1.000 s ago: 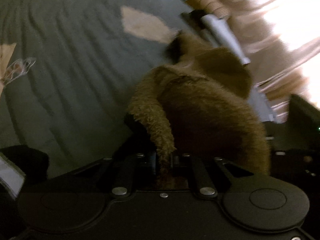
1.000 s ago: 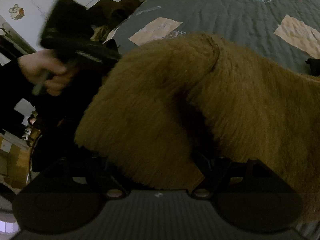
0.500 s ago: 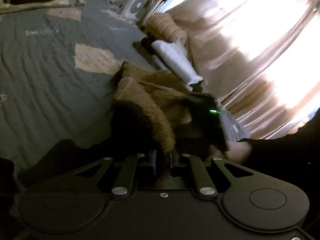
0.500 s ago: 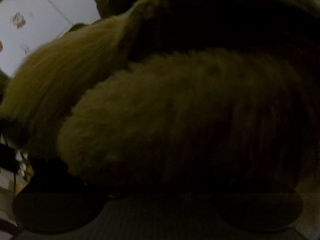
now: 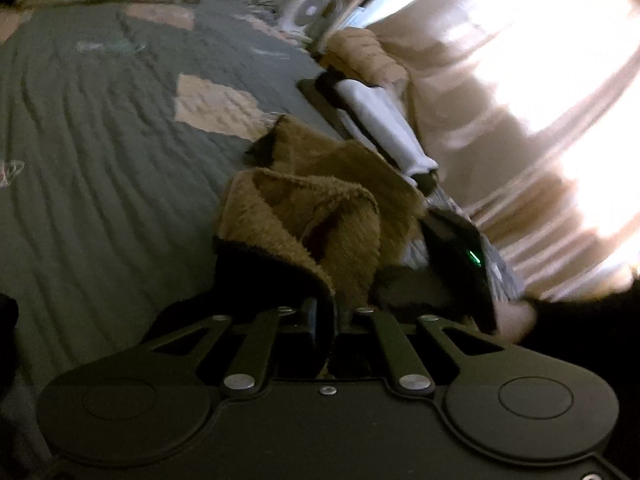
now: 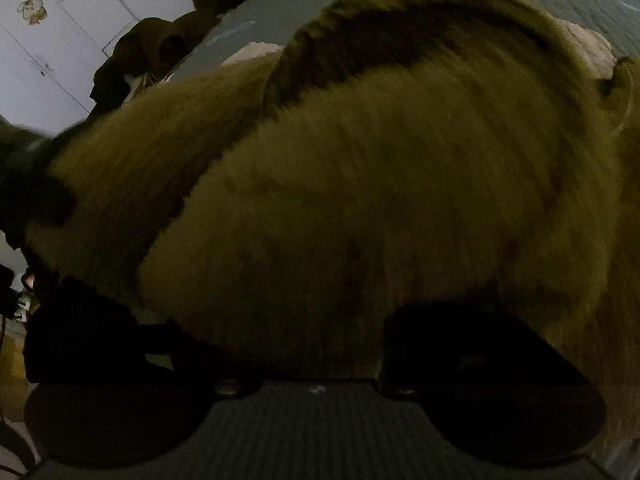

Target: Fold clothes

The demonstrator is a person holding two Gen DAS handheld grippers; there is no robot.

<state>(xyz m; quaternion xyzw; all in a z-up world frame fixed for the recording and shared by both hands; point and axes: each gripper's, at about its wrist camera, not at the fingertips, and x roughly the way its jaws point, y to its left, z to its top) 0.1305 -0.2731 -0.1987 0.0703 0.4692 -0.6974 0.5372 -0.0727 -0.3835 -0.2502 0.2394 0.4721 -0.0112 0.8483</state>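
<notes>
**A:** Left gripper (image 5: 334, 312), black, two-fingered: state?

**B:** Jaws drawn together, clamped on a hanging fold of the shaggy brown fleece garment (image 5: 320, 204). The pinched edge runs straight down into the gap between the fingers.

**A:** Location of the garment?

**B:** Bunched in loose folds on the grey-green quilted bedspread with pale tan patches (image 5: 100, 152), close to the bed's right edge as the left wrist view shows it. One pale patch (image 5: 212, 108) lies just beyond the heap.

**A:** Items further right?

**B:** Black right gripper (image 5: 460, 248) with a small green light, touching the garment's right side. A hand (image 5: 516, 316) shows behind it, blurred. Past the bed's edge, a white rolled object (image 5: 384, 124) and a bright, sunlit beige curtain (image 5: 520, 100).

**A:** Right gripper, own camera?

**B:** The fleece (image 6: 380, 200) fills almost the whole view and covers the fingers; whether they are apart or together cannot be told. Bedspread (image 6: 256, 12) visible above the fabric. At upper left, a dark heap of other clothing (image 6: 136, 52) before a white cupboard door (image 6: 60, 40).
</notes>
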